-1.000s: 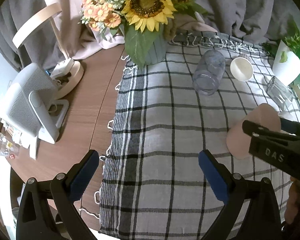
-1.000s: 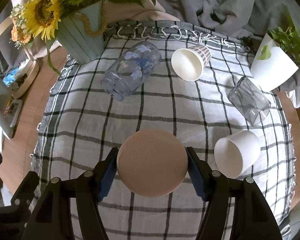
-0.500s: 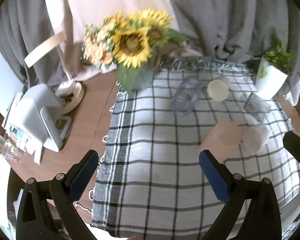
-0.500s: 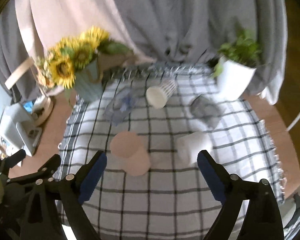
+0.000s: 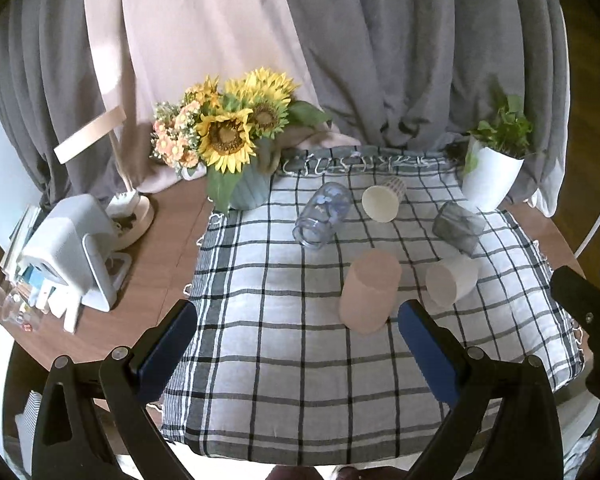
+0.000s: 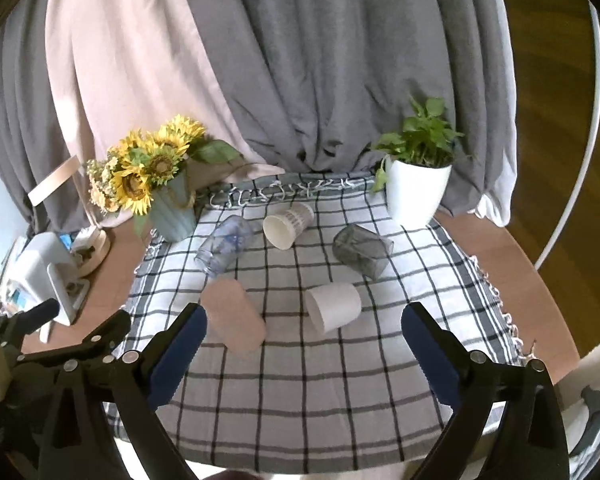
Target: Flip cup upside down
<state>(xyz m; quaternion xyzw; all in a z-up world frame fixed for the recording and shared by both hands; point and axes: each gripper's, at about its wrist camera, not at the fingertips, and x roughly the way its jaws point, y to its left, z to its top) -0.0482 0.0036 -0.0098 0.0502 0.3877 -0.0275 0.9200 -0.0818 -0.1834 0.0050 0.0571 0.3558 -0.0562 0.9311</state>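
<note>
A pink cup [image 5: 370, 291] stands upside down on the checked cloth [image 5: 284, 344], its flat base up; it also shows in the right wrist view [image 6: 233, 319]. My left gripper [image 5: 298, 350] is open and empty, held back above the cloth's near edge. My right gripper [image 6: 304, 354] is open and empty, pulled back and high, well apart from the pink cup. A white cup [image 6: 332, 307] lies on its side to the right of the pink one.
A clear blue-patterned glass [image 6: 223, 245], a paper cup [image 6: 288, 226] and a grey glass [image 6: 362, 250] lie on their sides farther back. A sunflower vase [image 6: 174, 208] stands back left, a white plant pot [image 6: 416, 196] back right. A white device [image 5: 74, 252] sits on the wooden table at left.
My right gripper let go of the pink cup, opened wide and drew back and up. The left gripper also drew back. The pink cup stays upside down on the cloth.
</note>
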